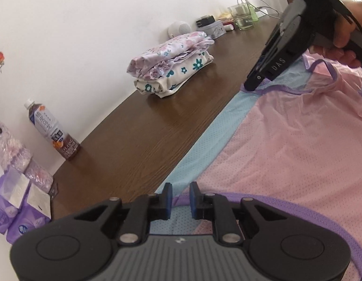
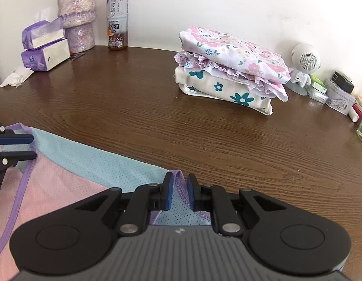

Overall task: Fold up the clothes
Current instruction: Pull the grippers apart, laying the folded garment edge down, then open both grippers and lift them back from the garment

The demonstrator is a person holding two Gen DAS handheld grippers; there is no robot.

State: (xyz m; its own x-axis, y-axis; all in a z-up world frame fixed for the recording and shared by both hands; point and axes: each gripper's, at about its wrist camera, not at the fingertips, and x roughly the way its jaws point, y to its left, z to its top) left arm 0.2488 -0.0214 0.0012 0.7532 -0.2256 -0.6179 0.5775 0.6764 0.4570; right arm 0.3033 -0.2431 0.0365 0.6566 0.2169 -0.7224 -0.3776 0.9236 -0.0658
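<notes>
Bright, even daylight in both my views; soft sheen on the table [image 2: 157, 107]; fisheye bending and dark corners; hand [image 1: 345, 25] blurred at 2 o'clock.

Dark wood-grain table [image 2: 138, 107] bearing: pink-and-blue mesh garment [image 2: 64, 178]; folded floral clothes stack [image 2: 230, 70]; tea bottle [image 2: 117, 16]; tissue packs [image 2: 44, 46]; glittery vase [image 2: 78, 16]; small white speaker [image 2: 306, 61].

Folded stack [image 2: 230, 70] on table [image 2: 134, 107], behind garment [image 2: 64, 182].
</notes>
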